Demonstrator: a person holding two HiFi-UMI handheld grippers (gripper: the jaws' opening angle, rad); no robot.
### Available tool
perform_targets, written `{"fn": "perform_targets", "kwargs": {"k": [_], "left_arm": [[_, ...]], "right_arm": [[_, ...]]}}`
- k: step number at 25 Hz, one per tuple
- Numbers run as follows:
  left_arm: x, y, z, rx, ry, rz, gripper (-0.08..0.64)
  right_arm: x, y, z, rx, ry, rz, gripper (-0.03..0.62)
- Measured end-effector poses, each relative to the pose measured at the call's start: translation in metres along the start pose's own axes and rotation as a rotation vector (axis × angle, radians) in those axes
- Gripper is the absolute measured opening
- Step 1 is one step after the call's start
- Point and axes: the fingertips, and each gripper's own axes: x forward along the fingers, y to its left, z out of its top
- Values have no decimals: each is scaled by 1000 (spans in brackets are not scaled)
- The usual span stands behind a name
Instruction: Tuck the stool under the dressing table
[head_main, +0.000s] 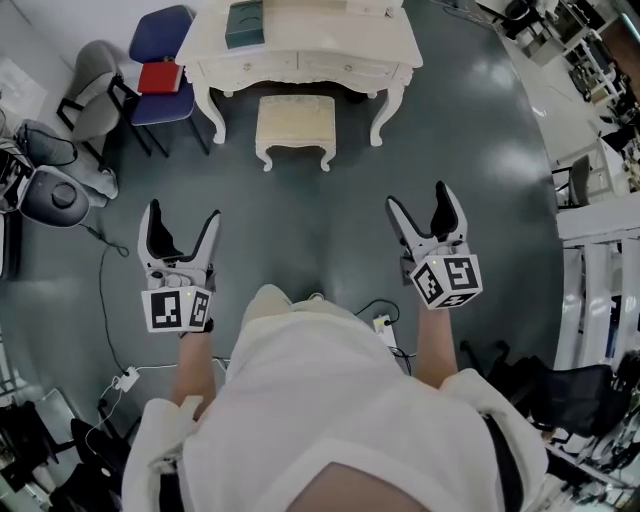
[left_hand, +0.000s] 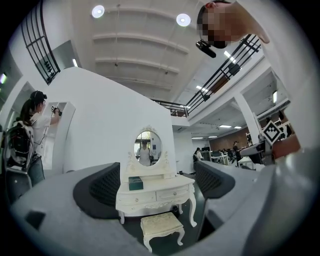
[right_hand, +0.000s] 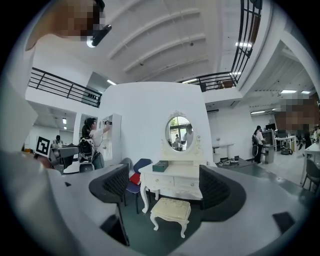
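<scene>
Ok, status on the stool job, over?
Open and empty: left gripper, right gripper. The stool is out in front of dressing table, not tucked. Floor between shows nothing; blue chair off beside table.

A dark grey-green floor (head_main: 300, 215) with a dull sheen runs up to a curved white wall (left_hand: 95, 135). A blue chair (head_main: 160, 32) and a grey chair (head_main: 92, 70) stand side by side near the floor's far left edge. Overhead, round lights (left_hand: 183, 19) glow in a ribbed white ceiling (left_hand: 130, 50), a black railing (left_hand: 225, 75) lines an upper level, and a cable (head_main: 102, 300) trails along the floor's left edge.
</scene>
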Motion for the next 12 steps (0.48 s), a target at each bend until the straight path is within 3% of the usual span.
{"fn": "perform_targets", "kwargs": {"k": [6,12], "left_arm": [[17,10,-18,-9,28,11,466],[78,24,-51,-51,44,-35,466]], "right_arm": [[31,5,-10,-5,35,41,421],[83,5,-24,-2,73,53,420]]}}
